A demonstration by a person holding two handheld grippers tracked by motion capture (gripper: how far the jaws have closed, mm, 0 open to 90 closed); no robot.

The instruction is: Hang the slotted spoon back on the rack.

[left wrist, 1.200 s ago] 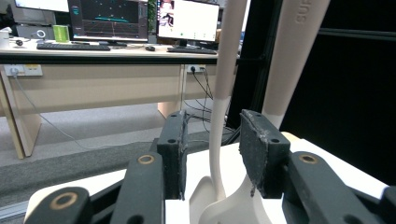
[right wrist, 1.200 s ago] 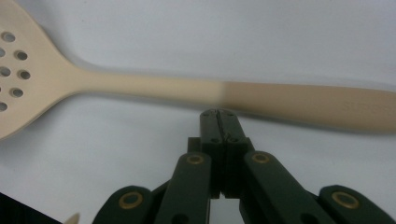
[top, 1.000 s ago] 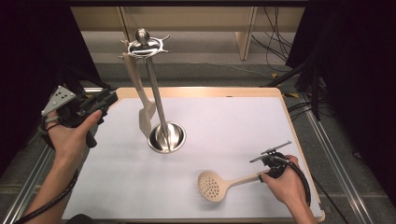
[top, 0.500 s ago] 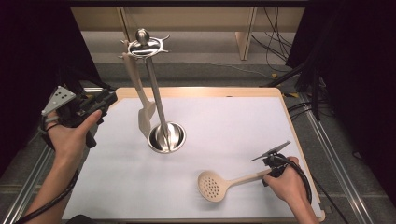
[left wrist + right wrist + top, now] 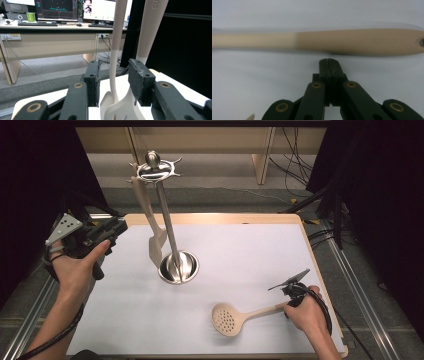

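A beige slotted spoon [image 5: 227, 319] lies flat on the white table near the front right, its handle [image 5: 362, 41] pointing right. My right gripper [image 5: 291, 295] sits at the handle's end. In the right gripper view it [image 5: 328, 61] is shut with nothing in it, tips just short of the handle. A metal utensil stand [image 5: 178, 266] rises mid-table, with a beige spatula [image 5: 154, 237] hanging from its top hooks. My left gripper [image 5: 114, 231] hovers at the table's left edge, aimed at the stand. It [image 5: 113, 80] is open, and the spatula [image 5: 150, 27] shows farther off beyond the gap.
The white table top [image 5: 260, 255] has a wooden rim. Metal rails [image 5: 345, 265] run along both sides, with cables on the floor at the right. Behind the table stand a desk and monitors [image 5: 55, 10]. A slim pale shaft [image 5: 115, 55] stands beside the spatula.
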